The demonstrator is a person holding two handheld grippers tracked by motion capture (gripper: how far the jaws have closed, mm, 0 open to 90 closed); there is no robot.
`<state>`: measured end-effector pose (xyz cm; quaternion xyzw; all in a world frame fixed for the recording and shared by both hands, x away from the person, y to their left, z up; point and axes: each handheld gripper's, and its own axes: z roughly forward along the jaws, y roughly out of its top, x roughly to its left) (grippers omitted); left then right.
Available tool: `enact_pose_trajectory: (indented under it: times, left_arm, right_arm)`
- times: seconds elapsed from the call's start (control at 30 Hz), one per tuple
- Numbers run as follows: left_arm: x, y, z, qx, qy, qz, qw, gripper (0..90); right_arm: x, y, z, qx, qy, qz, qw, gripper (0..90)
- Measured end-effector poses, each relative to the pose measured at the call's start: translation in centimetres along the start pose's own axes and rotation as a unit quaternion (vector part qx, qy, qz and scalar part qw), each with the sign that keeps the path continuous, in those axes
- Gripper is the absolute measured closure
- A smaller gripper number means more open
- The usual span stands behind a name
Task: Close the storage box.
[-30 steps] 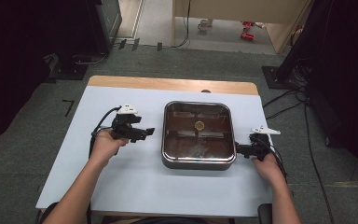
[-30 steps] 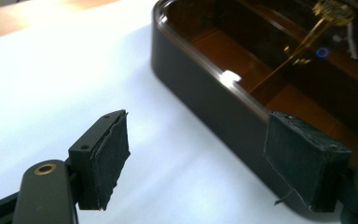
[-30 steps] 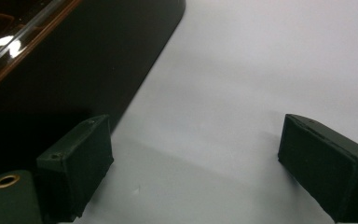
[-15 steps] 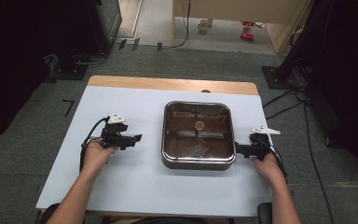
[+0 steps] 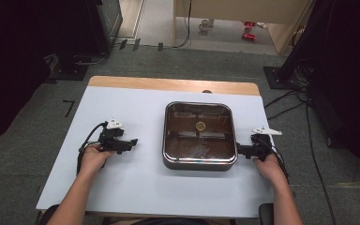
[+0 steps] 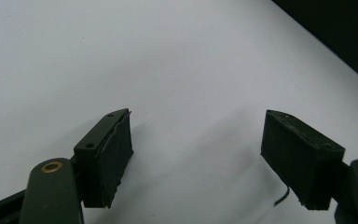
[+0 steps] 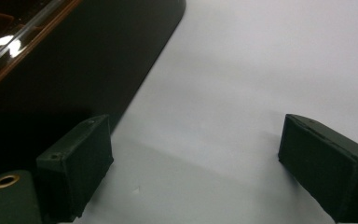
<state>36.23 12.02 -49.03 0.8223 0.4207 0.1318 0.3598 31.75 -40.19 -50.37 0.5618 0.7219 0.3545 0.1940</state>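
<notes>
The left gripper (image 5: 132, 141) has been drawn back from the pan (image 5: 199, 135), jaws apart, empty; the right gripper (image 5: 240, 150), likewise spread, remains beside it.

Black left claw (image 5: 132, 141) and right claw (image 5: 240, 150), brass screws, grey plates, black cables

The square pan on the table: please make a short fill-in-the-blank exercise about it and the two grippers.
1. The square pan stands on a table whose top is ____ in colour.
2. The gripper close beside the pan is the ____ gripper.
3. The jaws of the left gripper are ____, with nothing between them.
4. In the high view the pan has ____ rounded corners.

Missing words: white; right; open; four
</notes>
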Motion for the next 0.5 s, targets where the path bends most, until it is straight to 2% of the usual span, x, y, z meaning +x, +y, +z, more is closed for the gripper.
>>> enact_pose_trajectory:
  times: [0.1,0.17,0.23,0.5]
  left_arm:
    - [-0.26,-0.29,0.10,-0.002,0.004,0.025,0.9997,23.5]
    - [-0.49,-0.43,0.24,-0.004,0.005,0.033,0.9994,19.3]
    - [-0.79,-0.55,0.35,-0.006,0.015,0.040,0.9991,17.9]
    - [-0.82,-0.65,0.36,-0.011,0.017,0.036,0.9991,17.6]
  right_arm:
    - [0.00,0.00,0.00,0.000,0.000,0.000,1.0000,9.2]
    - [0.00,0.00,0.00,0.000,0.000,0.000,1.0000,9.2]
    - [0.00,0.00,0.00,0.000,0.000,0.000,1.0000,9.2]
    - [0.00,0.00,0.00,0.000,0.000,0.000,1.0000,9.2]
